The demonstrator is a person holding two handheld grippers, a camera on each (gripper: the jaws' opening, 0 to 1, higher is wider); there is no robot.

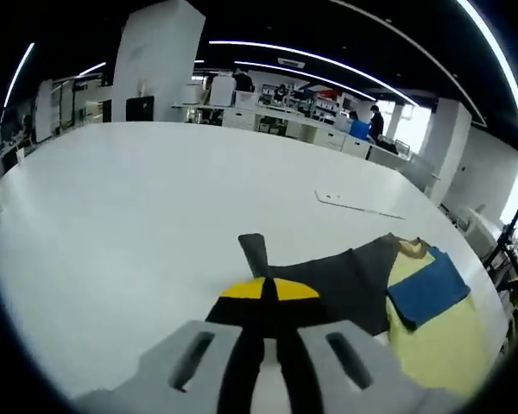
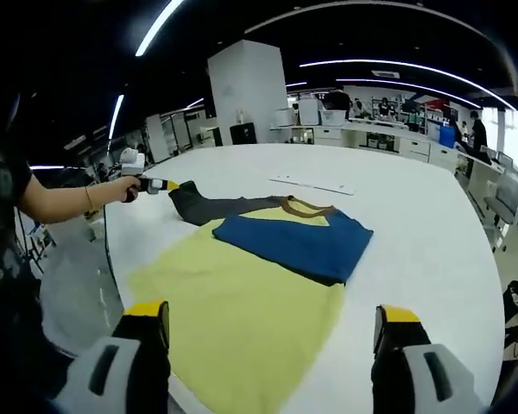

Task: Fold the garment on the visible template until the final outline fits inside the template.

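Two views share one white bench (image 2: 432, 233). In the right gripper view, a person's hand (image 2: 128, 188) at centre left holds the left hand-held gripper (image 2: 183, 185), pinching the dark sleeve end of the garment (image 2: 289, 241). The blue and grey garment lies folded at centre, partly on the yellow template (image 2: 242, 319). The right hand-held gripper (image 2: 272, 332) sits at the bottom with jaws spread wide. In the left gripper view, the left hand-held gripper (image 1: 268, 290) is pressed together on the garment (image 1: 345, 280) at lower centre, with the template (image 1: 432, 341) at lower right.
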